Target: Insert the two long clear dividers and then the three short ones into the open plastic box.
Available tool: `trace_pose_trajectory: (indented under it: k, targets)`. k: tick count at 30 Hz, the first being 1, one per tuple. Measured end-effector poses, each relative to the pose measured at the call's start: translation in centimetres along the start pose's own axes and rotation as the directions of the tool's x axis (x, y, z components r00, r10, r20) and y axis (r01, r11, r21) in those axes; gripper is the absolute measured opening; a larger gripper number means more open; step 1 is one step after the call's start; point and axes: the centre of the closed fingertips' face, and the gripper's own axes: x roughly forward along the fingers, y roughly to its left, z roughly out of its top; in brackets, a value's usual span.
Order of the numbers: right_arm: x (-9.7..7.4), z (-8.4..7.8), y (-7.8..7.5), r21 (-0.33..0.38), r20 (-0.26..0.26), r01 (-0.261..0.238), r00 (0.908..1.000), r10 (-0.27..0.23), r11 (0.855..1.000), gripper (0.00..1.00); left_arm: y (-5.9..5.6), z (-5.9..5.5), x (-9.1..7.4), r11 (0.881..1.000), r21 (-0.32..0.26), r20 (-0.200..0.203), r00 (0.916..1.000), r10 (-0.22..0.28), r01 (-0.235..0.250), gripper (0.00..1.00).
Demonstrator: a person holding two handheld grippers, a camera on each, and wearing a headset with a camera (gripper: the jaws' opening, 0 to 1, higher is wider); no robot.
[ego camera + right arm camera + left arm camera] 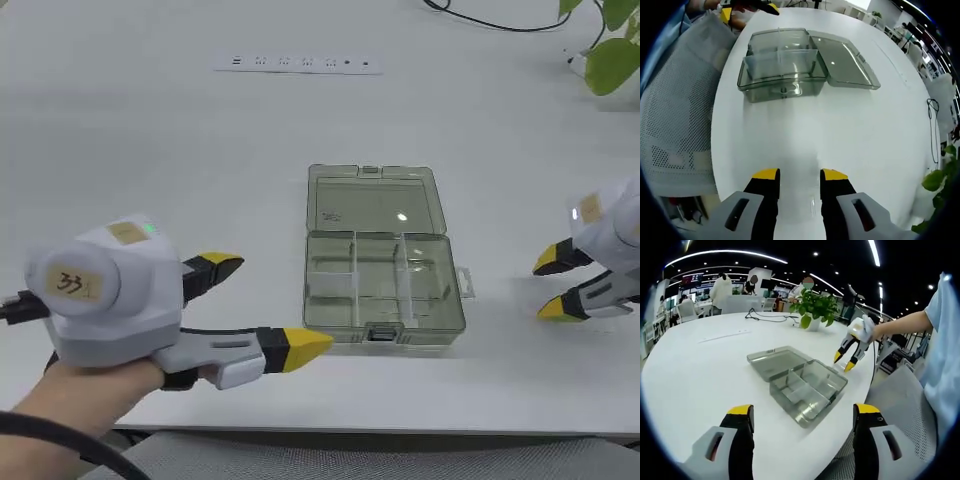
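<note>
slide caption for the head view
Left gripper and right gripper open, flanking the open plastic box with dividers inside.

Looked like open-plan office. Big white counter [690, 370] with power strip [298, 63], cable [765, 317], potted plant [812, 307]. Behind: people [722, 287] at desks, office chairs [687, 310], long ceiling strip lights [725, 251]. Mesh chair [680, 110] at counter edge.

White, rounded shells with black jaws tipped in yellow. On the left hand-held gripper [278, 302]: a tan sticker [72, 285] handwritten 33, a green light [148, 231], a black cable [18, 306]. Behind the right hand-held gripper [543, 292]: a light blue short sleeve [945, 315].
</note>
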Motion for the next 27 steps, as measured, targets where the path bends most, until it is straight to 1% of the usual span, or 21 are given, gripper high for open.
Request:
trace_pose_trajectory:
  k: [2, 3, 5, 6, 8, 9, 10, 12, 13, 14, 15, 16, 17, 18, 19, 20, 21, 23, 24, 25, 27]
  targets:
    - [-0.4, 0.5, 0.1, 0.002, 0.014, 0.013, 0.9998, -0.013, 1.0, 0.33, -0.3, 0.2, 0.4, 1.0, -0.016, 0.002, 0.9999, -0.014, 0.014, 0.81]
    - [-0.6, 0.8, 0.2, 0.0, 0.022, 0.015, 0.9996, -0.015, 1.0, 0.33, -0.5, 0.2, 0.5, 1.0, -0.018, 0.002, 0.9998, -0.017, 0.017, 0.8]
    - [-1.1, 1.6, 0.3, -0.002, 0.041, 0.036, 0.9985, -0.036, 0.999, 0.33, -0.8, 0.4, 1.0, 0.999, -0.018, -0.001, 0.9996, -0.028, 0.028, 0.78]
    - [-0.8, 1.8, 0.3, 0.003, 0.054, 0.039, 0.9978, -0.039, 0.999, 0.33, -1.1, 0.5, 1.3, 0.999, -0.022, -0.007, 0.9994, -0.034, 0.034, 0.77]
    - [-1.1, 2.4, 0.2, -0.009, 0.073, 0.05, 0.9961, -0.049, 0.999, 0.32, -1.6, 0.7, 1.8, 0.998, -0.016, -0.01, 0.9985, -0.054, 0.054, 0.75]
    - [-1.2, 2.6, 0.1, -0.009, 0.081, 0.056, 0.9952, -0.055, 0.998, 0.32, -1.7, 0.8, 2.0, 0.998, -0.019, -0.012, 0.9984, -0.056, 0.056, 0.75]
    - [-1.8, 3.2, 0.1, -0.017, 0.095, 0.066, 0.9934, -0.064, 0.998, 0.32, -2.1, 1.1, 2.3, 0.998, -0.018, -0.008, 0.9977, -0.067, 0.067, 0.74]
    - [-2.3, 3.9, 0.0, -0.023, 0.112, 0.077, 0.9909, -0.074, 0.997, 0.32, -2.2, 1.5, 2.7, 0.996, -0.038, 0.0, 0.9972, -0.075, 0.075, 0.71]
    - [-2.6, 4.3, 0.0, -0.031, 0.122, 0.081, 0.9895, -0.077, 0.996, 0.32, -2.5, 1.9, 2.9, 0.995, -0.047, 0.01, 0.9956, -0.093, 0.094, 0.71]
    - [-3.0, 4.8, 0.2, -0.037, 0.127, 0.086, 0.9886, -0.081, 0.996, 0.32, -2.6, 2.1, 3.1, 0.994, -0.054, 0.009, 0.9957, -0.092, 0.092, 0.7]
    - [-3.4, 5.4, 0.2, -0.045, 0.139, 0.104, 0.9855, -0.097, 0.994, 0.32, -2.7, 2.5, 3.4, 0.993, -0.061, 0.018, 0.9951, -0.098, 0.099, 0.69]
    - [-3.3, 5.2, -0.3, -0.047, 0.141, 0.104, 0.9853, -0.096, 0.993, 0.32, -2.8, 2.8, 3.5, 0.992, -0.071, 0.024, 0.9942, -0.105, 0.106, 0.67]
    - [-3.5, 5.6, -0.4, -0.064, 0.155, 0.112, 0.9828, -0.1, 0.992, 0.32, -2.9, 2.9, 3.8, 0.991, -0.081, 0.015, 0.9943, -0.106, 0.106, 0.65]
    - [-3.9, 6.3, -0.2, -0.069, 0.165, 0.122, 0.9803, -0.109, 0.99, 0.32, -3.0, 3.1, 4.0, 0.989, -0.09, 0.022, 0.9931, -0.115, 0.116, 0.64]
    - [-4.2, 6.9, -0.1, -0.077, 0.175, 0.122, 0.9787, -0.107, 0.989, 0.32, -3.4, 3.3, 4.3, 0.985, -0.114, 0.023, 0.9912, -0.131, 0.132, 0.63]
    - [-4.3, 7.1, -0.4, -0.085, 0.187, 0.131, 0.9759, -0.114, 0.988, 0.32, -3.4, 3.4, 4.5, 0.983, -0.126, 0.02, 0.9911, -0.132, 0.133, 0.62]
    - [-4.6, 7.6, -0.4, -0.088, 0.195, 0.137, 0.9737, -0.118, 0.987, 0.32, -3.7, 3.8, 4.7, 0.981, -0.128, 0.03, 0.9889, -0.146, 0.148, 0.6]
    - [-5.2, 8.7, 0.0, -0.112, 0.21, 0.15, 0.9699, -0.124, 0.982, 0.32, -4.0, 3.9, 5.0, 0.977, -0.145, 0.025, 0.9874, -0.156, 0.158, 0.57]
    - [-5.3, 9.0, -0.3, -0.114, 0.223, 0.158, 0.9662, -0.13, 0.981, 0.32, -4.2, 4.0, 5.2, 0.974, -0.151, 0.03, 0.9857, -0.166, 0.169, 0.56]
    - [-5.3, 9.2, -0.3, -0.12, 0.227, 0.16, 0.9651, -0.13, 0.98, 0.32, -4.4, 4.2, 5.4, 0.972, -0.156, 0.032, 0.9846, -0.172, 0.175, 0.55]
    - [-5.8, 10.3, 0.0, -0.14, 0.242, 0.173, 0.9606, -0.136, 0.975, 0.32, -4.9, 4.5, 5.7, 0.966, -0.174, 0.037, 0.981, -0.19, 0.194, 0.52]
